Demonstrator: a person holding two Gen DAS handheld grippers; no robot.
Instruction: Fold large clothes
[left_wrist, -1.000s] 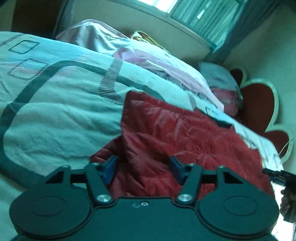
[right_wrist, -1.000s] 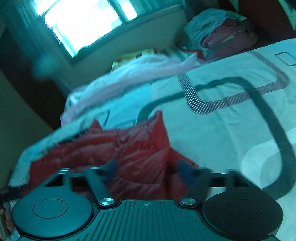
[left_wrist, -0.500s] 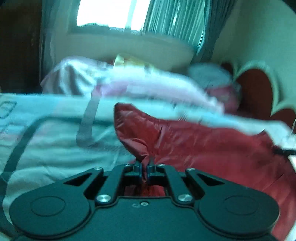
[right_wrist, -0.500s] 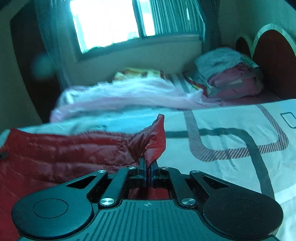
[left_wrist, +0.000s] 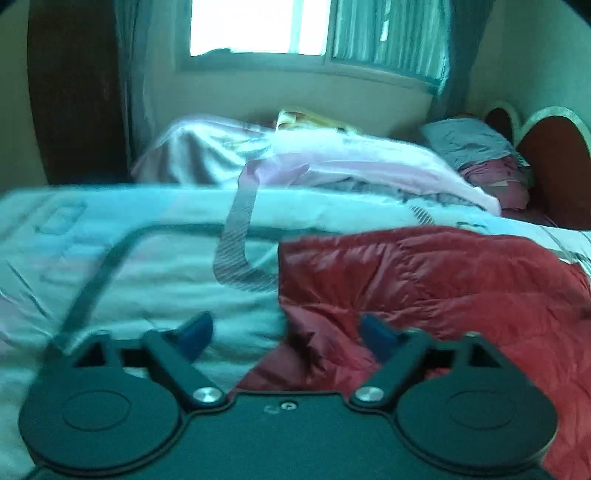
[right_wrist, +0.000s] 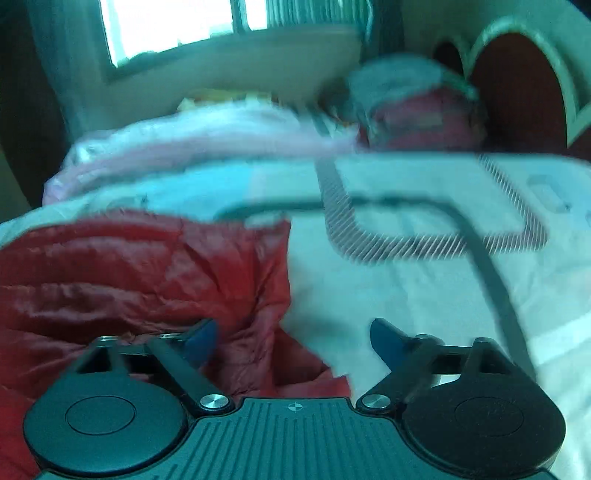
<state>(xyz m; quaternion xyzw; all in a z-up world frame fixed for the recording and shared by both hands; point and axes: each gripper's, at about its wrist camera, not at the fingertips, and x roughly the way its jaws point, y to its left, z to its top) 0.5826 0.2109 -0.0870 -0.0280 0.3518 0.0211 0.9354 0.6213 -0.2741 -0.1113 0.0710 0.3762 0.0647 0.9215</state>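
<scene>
A red quilted jacket (left_wrist: 424, 280) lies flat on the bed, its left edge straight in the left wrist view. It also shows in the right wrist view (right_wrist: 140, 273), with its right edge near the middle. My left gripper (left_wrist: 286, 332) is open and empty, its blue pads astride the jacket's left edge. My right gripper (right_wrist: 291, 338) is open and empty over the jacket's right edge, one pad above red cloth, the other above the bedsheet.
The bed has a white sheet with grey and striped lines (left_wrist: 147, 266). A crumpled pink blanket (left_wrist: 332, 162) lies along its far side. Folded bedding (left_wrist: 476, 147) is stacked by a red headboard (left_wrist: 554, 166). A window (left_wrist: 258, 26) and curtains are behind.
Both grippers were shut on lifted jacket edges half a second ago. Both have opened and let go. The jacket now lies flat with its edges laid down.
</scene>
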